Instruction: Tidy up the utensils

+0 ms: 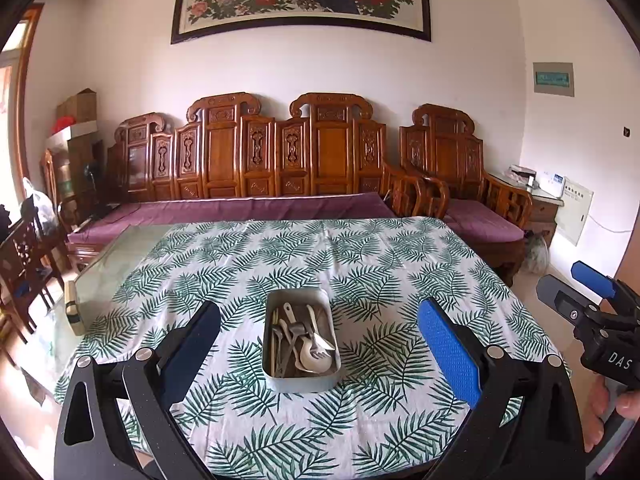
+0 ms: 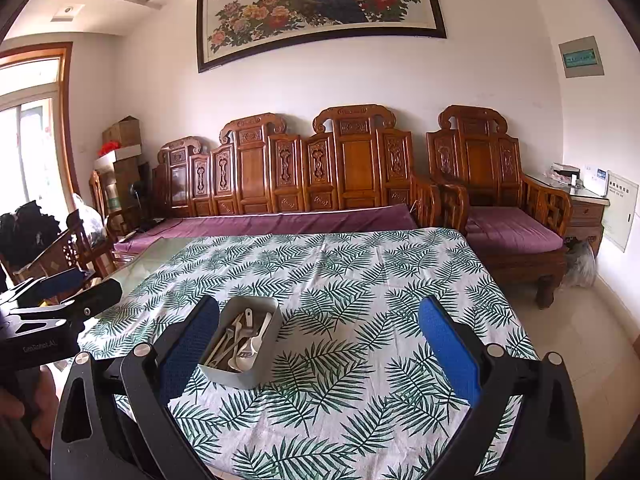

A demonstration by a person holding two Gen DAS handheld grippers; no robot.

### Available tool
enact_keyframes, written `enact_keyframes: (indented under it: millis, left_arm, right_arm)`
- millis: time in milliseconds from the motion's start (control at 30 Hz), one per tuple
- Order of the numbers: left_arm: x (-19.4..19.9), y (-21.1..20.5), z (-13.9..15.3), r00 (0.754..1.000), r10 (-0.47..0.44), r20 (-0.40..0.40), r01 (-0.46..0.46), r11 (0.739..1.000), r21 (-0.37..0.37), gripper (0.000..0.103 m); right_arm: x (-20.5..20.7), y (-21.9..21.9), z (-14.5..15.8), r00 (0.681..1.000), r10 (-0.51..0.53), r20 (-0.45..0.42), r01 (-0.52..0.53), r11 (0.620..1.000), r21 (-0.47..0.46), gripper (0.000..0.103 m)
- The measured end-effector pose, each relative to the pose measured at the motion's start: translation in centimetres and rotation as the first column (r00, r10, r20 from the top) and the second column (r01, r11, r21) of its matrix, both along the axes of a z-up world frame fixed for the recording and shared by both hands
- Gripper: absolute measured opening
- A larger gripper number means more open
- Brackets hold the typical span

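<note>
Left gripper (image 1: pixel 320 344): raised above the table, jaws spread wide — nothing held.
Right gripper (image 2: pixel 320 344): level alongside, likewise agape, empty.
Utensils (image 1: pixel 298 340): heaped in grey tray (image 1: pixel 280 380) on leaf-print tablecloth (image 1: pixel 360 264).

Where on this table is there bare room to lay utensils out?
The leaf-print cloth is bare beyond the metal tray, toward the sofa, and on both sides of it. Only the tray is crowded, with spoons and forks piled inside.
</note>
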State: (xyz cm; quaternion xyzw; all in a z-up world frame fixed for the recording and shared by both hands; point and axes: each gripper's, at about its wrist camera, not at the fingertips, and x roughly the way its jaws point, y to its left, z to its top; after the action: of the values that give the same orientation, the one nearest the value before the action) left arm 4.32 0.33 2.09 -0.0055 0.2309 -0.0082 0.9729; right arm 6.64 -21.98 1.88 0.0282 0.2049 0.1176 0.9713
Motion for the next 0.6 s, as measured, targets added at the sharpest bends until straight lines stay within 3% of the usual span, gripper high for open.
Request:
enact_keyframes:
  millis: [600]
  left_arm:
    - [-0.07, -0.19, 0.21, 1.0, 0.0, 0.003, 0.0, 1.0, 0.003, 0.095]
  right_arm:
    - [0.09, -0.05, 0.03, 1.0, 0.0, -0.002, 0.0, 1.0, 0.001, 0.1]
